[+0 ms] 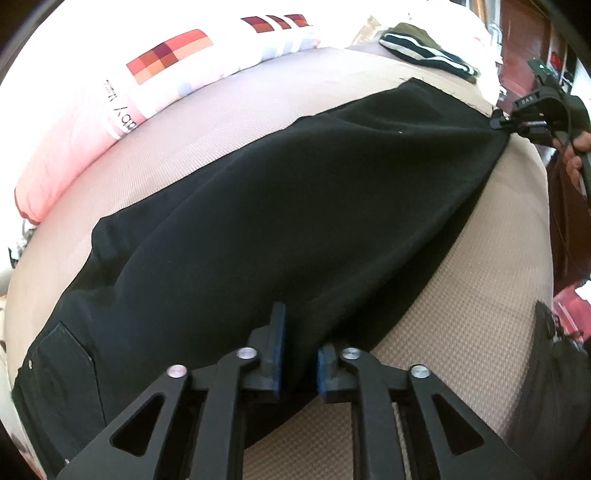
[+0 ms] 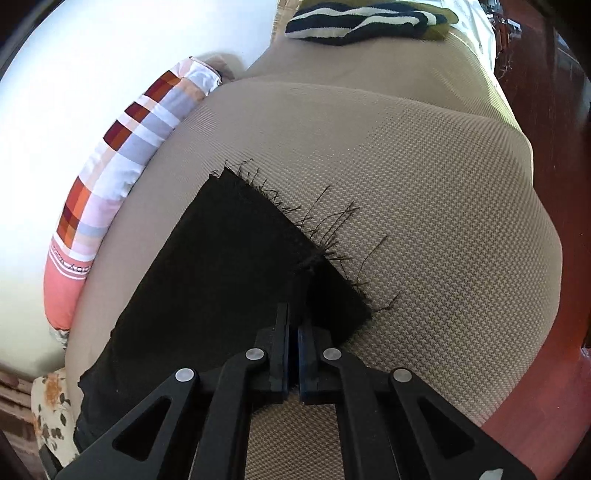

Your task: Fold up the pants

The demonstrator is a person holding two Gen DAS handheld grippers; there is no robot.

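Note:
Black pants (image 1: 258, 206) lie stretched across a beige textured mattress (image 1: 461, 280). My left gripper (image 1: 300, 343) is shut on the near edge of the pants, with cloth between its blue pads. A back pocket shows at the lower left (image 1: 59, 354). My right gripper (image 2: 294, 332) is shut on the frayed hem of a pant leg (image 2: 236, 251), and it also shows in the left wrist view (image 1: 496, 122), pinching the far corner of the cloth. Loose threads (image 2: 332, 225) stick out from the hem onto the mattress (image 2: 424, 184).
A pink and checkered pillow (image 1: 122, 92) lies along the far left side of the mattress. A striped dark and white garment (image 2: 362, 20) lies at the far end. A red-brown floor (image 2: 546, 147) runs along the right edge of the bed.

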